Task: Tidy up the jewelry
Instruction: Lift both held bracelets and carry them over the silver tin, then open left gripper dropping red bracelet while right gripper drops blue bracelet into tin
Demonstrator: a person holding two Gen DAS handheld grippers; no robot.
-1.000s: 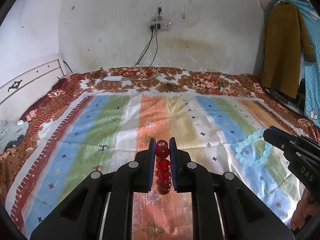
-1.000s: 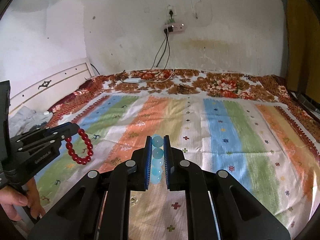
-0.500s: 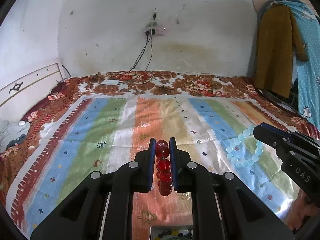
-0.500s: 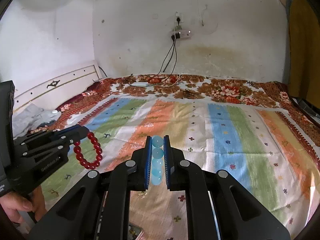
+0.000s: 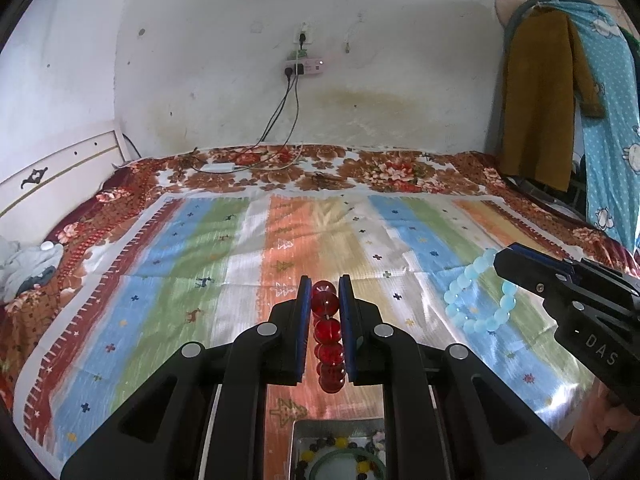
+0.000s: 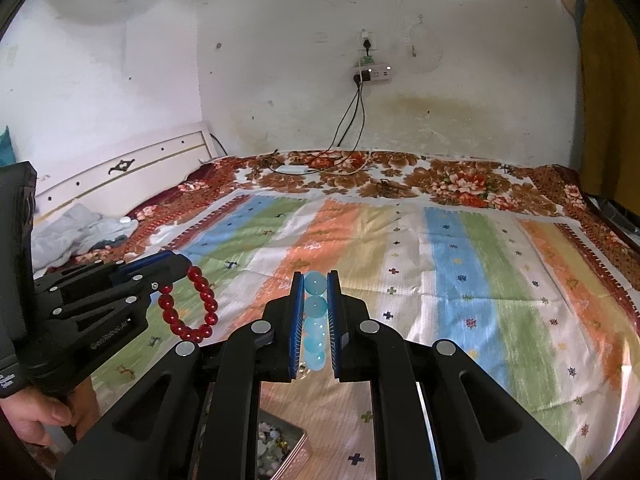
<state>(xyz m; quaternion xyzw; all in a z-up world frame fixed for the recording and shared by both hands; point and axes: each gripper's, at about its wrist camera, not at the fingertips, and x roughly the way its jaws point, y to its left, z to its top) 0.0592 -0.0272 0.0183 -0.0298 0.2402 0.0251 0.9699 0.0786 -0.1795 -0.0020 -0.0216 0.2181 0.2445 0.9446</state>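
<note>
left tongs (image 5: 324,288) clench a red glass-bead bracelet (image 5: 328,336) above the striped bedspread (image 5: 200,280); right tongs (image 6: 314,284) clench a pale blue bead bracelet (image 6: 314,320). below both sits a metal tray (image 5: 298,446) of mixed jewelry.

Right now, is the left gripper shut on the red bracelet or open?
Shut. The left gripper has both pads pressed against the red bead bracelet, and the rest of the loop hangs free above the striped bedspread.
</note>
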